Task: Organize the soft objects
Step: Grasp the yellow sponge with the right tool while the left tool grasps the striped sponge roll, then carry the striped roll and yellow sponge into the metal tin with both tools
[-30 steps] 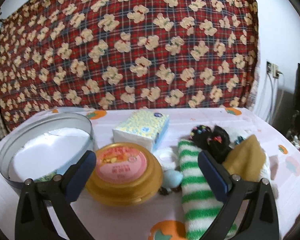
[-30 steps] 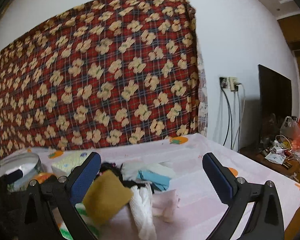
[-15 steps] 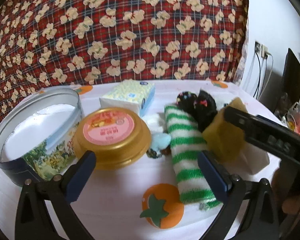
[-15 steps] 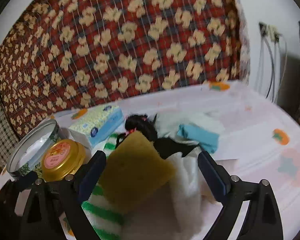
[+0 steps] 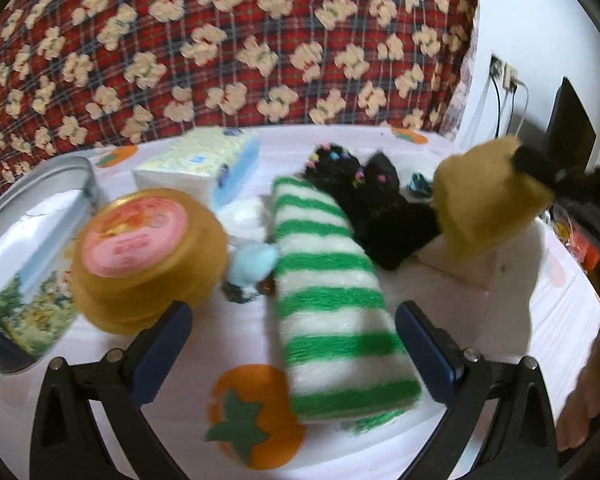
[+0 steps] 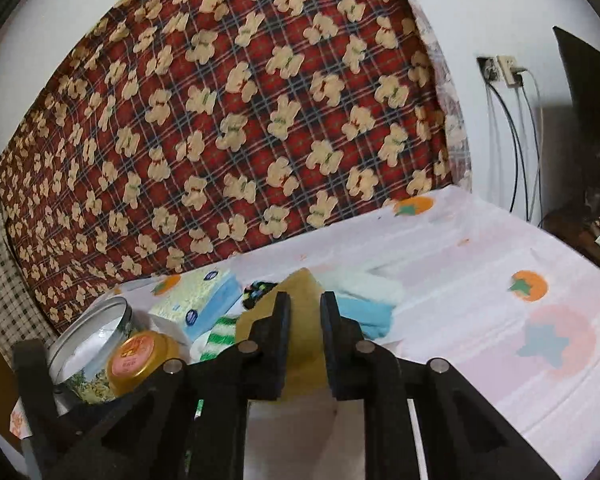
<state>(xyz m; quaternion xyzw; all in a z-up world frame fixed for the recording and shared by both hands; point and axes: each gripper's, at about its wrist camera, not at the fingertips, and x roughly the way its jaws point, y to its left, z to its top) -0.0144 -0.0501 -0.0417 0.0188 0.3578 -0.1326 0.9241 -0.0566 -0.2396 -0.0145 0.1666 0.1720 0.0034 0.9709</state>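
My right gripper (image 6: 305,300) is shut on a mustard-yellow sponge (image 6: 302,340) and holds it above the pile; the sponge also shows lifted at the right of the left wrist view (image 5: 484,204). My left gripper (image 5: 292,340) is open and empty, low over the table, with a green-and-white striped rolled towel (image 5: 332,300) between its fingers. A black fuzzy item with coloured beads (image 5: 372,204) lies behind the towel. A white cloth (image 5: 496,264) lies under the sponge. A small light-blue soft thing (image 5: 252,260) sits left of the towel. Light-blue and white cloths (image 6: 368,300) lie further back.
A round open tin (image 5: 32,248) stands at the left, with a gold round tin with a pink lid (image 5: 148,256) beside it. A tissue pack (image 5: 196,168) lies behind them. A red plaid bear blanket (image 5: 220,40) hangs at the back. The tablecloth (image 6: 500,280) has orange fruit prints.
My right gripper has shut on the yellow sponge and lifted it off the pile. My left gripper has moved closer and lower over the striped towel.
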